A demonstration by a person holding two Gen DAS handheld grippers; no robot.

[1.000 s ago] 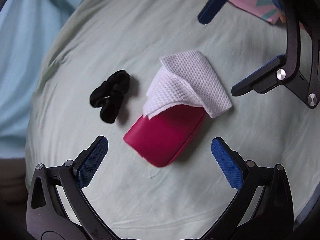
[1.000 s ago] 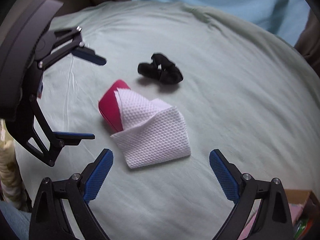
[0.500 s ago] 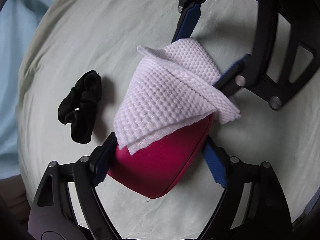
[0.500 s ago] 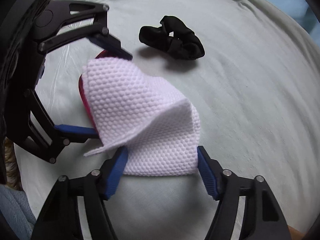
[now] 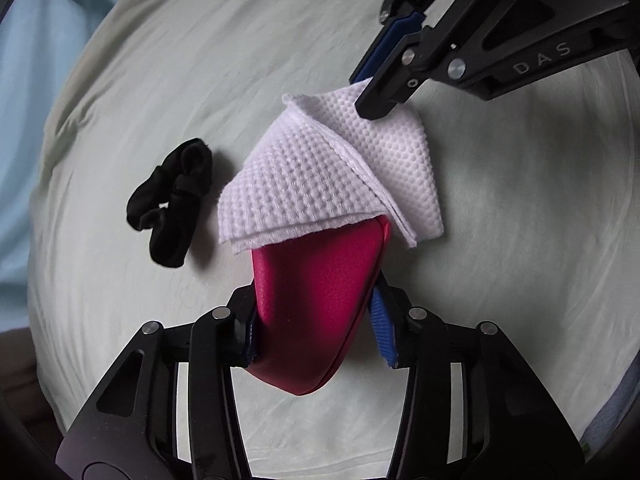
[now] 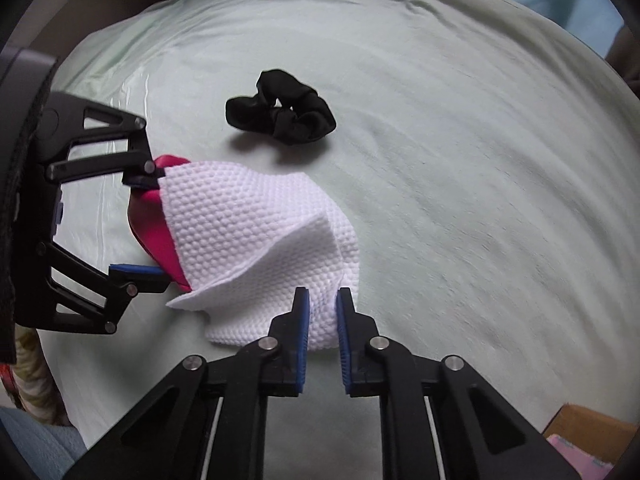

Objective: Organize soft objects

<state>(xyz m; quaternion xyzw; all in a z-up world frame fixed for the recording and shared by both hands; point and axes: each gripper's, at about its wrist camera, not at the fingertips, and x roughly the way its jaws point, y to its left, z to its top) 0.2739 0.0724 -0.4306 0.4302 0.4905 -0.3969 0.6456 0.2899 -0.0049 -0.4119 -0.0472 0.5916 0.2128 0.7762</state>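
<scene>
A red soft case [image 5: 316,300] lies on a pale green cushion [image 5: 500,240], its far end under a folded white textured cloth [image 5: 332,176]. My left gripper [image 5: 316,328] is shut on the red case's near end. My right gripper [image 6: 323,312] is shut on the near edge of the white cloth [image 6: 260,232]. It shows in the left wrist view [image 5: 380,84] at the cloth's far corner. The left gripper shows in the right wrist view [image 6: 144,224] clamping the red case [image 6: 156,232]. A black scrunchie [image 5: 172,200] lies loose to the left, also in the right wrist view [image 6: 280,114].
The cushion's edge curves round at the far side, with light blue fabric [image 5: 36,60] beyond it. A cardboard box corner [image 6: 588,436] sits at the lower right of the right wrist view. Patterned fabric [image 6: 32,380] shows at its lower left.
Both grippers came in from open and apart. The left one closed on the red case, the right one closed on the white cloth, and the cloth is now bunched and lifted.
</scene>
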